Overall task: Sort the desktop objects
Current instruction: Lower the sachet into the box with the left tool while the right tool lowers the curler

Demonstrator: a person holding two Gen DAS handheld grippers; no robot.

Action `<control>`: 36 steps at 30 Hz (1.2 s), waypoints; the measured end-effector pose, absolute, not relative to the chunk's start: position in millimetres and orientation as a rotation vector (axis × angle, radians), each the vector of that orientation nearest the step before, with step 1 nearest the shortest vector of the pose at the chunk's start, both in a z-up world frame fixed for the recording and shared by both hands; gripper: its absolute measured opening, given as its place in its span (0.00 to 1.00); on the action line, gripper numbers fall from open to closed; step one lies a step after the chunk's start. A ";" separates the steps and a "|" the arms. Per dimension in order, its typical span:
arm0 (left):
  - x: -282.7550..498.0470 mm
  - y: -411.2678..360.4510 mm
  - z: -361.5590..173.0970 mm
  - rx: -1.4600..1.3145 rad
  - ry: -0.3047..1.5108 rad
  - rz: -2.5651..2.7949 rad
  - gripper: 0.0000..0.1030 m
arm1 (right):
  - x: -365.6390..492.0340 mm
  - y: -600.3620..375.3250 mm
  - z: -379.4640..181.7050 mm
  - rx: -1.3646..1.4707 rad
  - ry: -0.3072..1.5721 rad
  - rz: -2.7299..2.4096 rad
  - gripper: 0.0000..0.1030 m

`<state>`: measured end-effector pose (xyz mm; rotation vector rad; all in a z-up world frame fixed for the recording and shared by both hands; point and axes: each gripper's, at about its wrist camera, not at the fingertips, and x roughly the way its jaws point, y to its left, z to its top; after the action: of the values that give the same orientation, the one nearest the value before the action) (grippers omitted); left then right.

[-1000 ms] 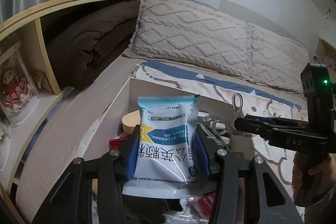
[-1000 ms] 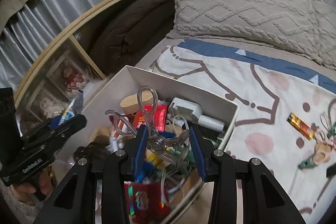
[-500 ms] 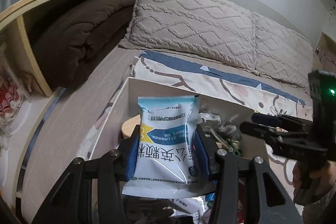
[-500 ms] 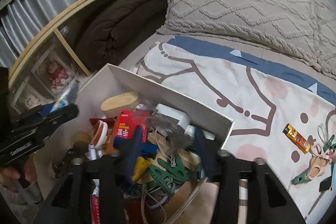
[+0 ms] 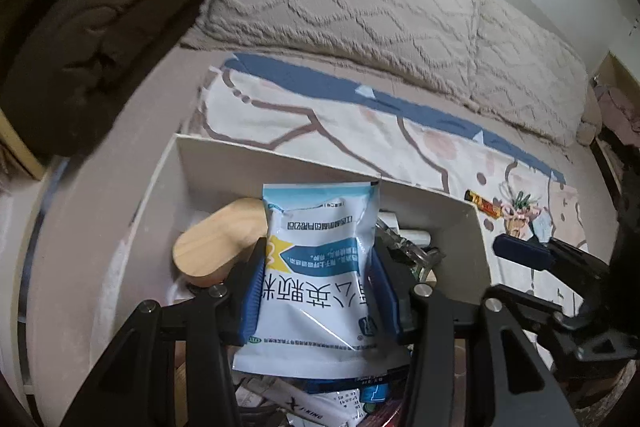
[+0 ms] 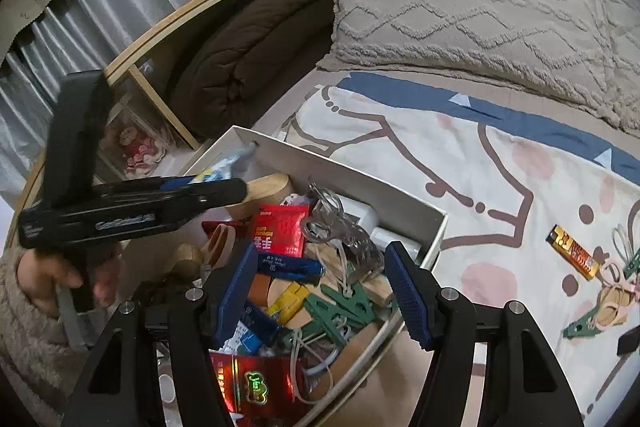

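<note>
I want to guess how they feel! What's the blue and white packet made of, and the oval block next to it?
The packet looks like thin glossy plastic film: it shines, creases, and has a crimped sealed top edge. The oval block looks like pale, unpainted wood with a smooth matte face; the blur hides any grain, so that is a guess.

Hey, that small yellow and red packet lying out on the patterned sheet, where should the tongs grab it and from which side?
Grip the yellow and red packet across its narrow width near the middle, coming from above. It lies flat and slanted on the sheet, long and slim, apart from the clips beside it.
</note>
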<state>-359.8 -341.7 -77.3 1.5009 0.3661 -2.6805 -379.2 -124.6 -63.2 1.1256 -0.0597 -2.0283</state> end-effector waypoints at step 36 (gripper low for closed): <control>-315.3 -339.0 -96.0 1.472 0.361 -2.582 0.74 | -402.8 -169.0 -105.8 1.268 -0.049 -1.852 0.09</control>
<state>-315.3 -339.0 -96.0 1.4723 0.3611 -2.5820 -402.8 -169.0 -105.8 1.2676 -0.0493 -1.8517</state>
